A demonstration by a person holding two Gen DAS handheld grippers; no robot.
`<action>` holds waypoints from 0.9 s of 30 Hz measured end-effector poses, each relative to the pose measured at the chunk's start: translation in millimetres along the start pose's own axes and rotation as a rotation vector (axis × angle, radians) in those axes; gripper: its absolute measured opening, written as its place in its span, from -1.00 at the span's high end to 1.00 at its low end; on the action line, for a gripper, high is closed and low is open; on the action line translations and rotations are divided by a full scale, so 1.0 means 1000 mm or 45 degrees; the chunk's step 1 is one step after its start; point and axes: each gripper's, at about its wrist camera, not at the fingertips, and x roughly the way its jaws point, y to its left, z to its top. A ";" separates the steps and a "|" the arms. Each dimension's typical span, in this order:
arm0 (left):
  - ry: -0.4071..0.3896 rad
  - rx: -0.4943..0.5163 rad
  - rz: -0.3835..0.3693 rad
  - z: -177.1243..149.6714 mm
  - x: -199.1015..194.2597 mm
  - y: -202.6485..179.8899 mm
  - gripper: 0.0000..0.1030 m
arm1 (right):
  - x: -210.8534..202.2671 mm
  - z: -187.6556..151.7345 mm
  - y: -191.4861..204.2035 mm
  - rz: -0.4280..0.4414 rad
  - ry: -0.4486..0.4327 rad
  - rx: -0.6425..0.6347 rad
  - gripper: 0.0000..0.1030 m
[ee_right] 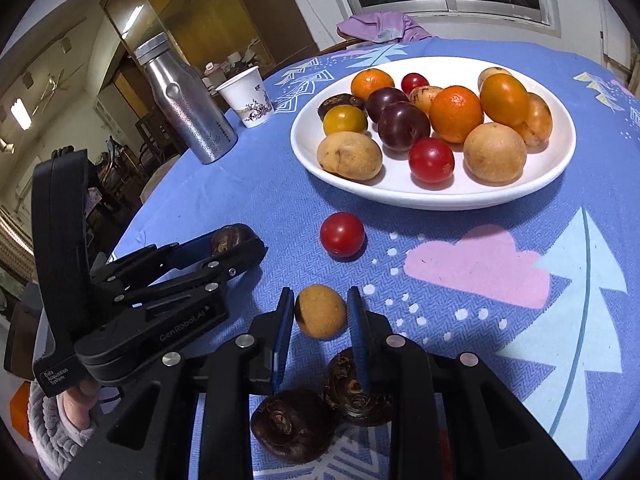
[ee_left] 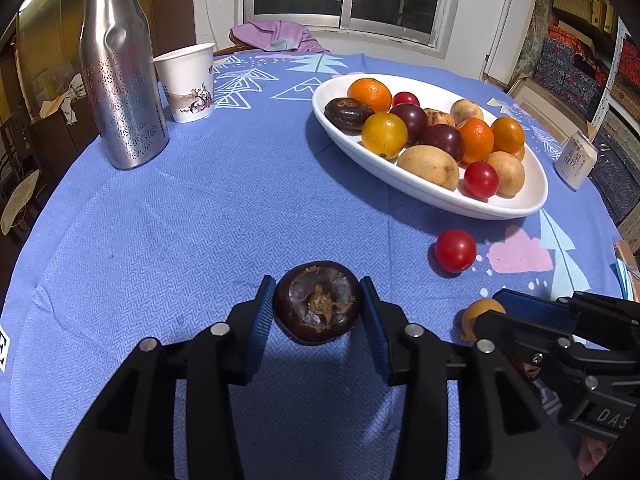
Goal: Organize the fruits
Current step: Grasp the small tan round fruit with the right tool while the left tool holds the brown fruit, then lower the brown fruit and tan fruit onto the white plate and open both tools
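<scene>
My left gripper (ee_left: 317,283) is shut on a dark brown round fruit (ee_left: 318,310) that rests on the blue tablecloth, with a pad against each of its sides. My right gripper (ee_right: 320,292) is shut on a small tan fruit (ee_right: 320,314); in the left wrist view the tan fruit (ee_left: 476,314) appears at the lower right. A red cherry tomato (ee_right: 342,234) lies loose between the grippers and the white oval plate (ee_right: 420,200), which holds several orange, red, purple and tan fruits. Two more dark brown fruits (ee_right: 292,430) lie under my right gripper.
A steel bottle (ee_left: 120,80) and a paper cup (ee_left: 188,80) stand at the far left of the table. A small carton (ee_left: 576,160) stands right of the plate. A purple cloth (ee_left: 276,36) lies at the far edge. A hand in a grey sleeve (ee_right: 72,408) holds the left gripper.
</scene>
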 end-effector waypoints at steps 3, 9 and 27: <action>0.001 0.005 0.005 0.000 0.000 -0.001 0.18 | 0.001 -0.002 0.010 -0.045 -0.002 -0.062 0.46; 0.003 0.013 0.014 0.000 0.001 -0.002 0.18 | 0.003 -0.008 0.026 -0.151 -0.013 -0.199 0.47; -0.298 0.073 -0.106 0.076 -0.075 -0.046 0.19 | -0.136 0.047 -0.031 -0.060 -0.509 0.071 0.48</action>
